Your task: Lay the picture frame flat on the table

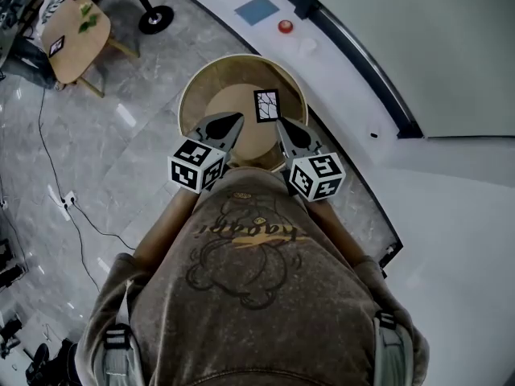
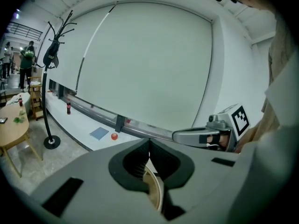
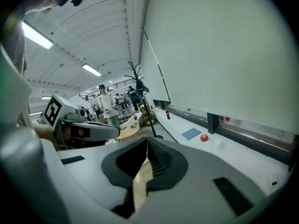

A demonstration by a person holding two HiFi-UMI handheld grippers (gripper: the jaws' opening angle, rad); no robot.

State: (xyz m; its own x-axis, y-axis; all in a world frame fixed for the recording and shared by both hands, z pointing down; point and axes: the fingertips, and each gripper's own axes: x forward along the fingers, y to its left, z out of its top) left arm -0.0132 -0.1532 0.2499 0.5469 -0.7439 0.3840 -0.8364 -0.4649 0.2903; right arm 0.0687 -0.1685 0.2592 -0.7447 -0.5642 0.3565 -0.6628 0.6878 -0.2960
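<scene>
Left hand-held gripper point(image 1: 234, 122) and right hand-held gripper point(image 1: 281, 123) hover over the round desk point(image 1: 228, 107) — both pinched shut, empty — with the frame point(image 1: 266, 105) face-up on it, just beyond their tips.

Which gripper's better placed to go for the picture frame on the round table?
Right, marginally. In the head view the right gripper is nearer the picture frame, which sits right of centre on the table; the left gripper is farther. Both are shut and empty, so it must open first.

Soft, even indoor light (ceiling strips point(image 3: 37, 35)), fisheye-bent edges, dark corners.
</scene>
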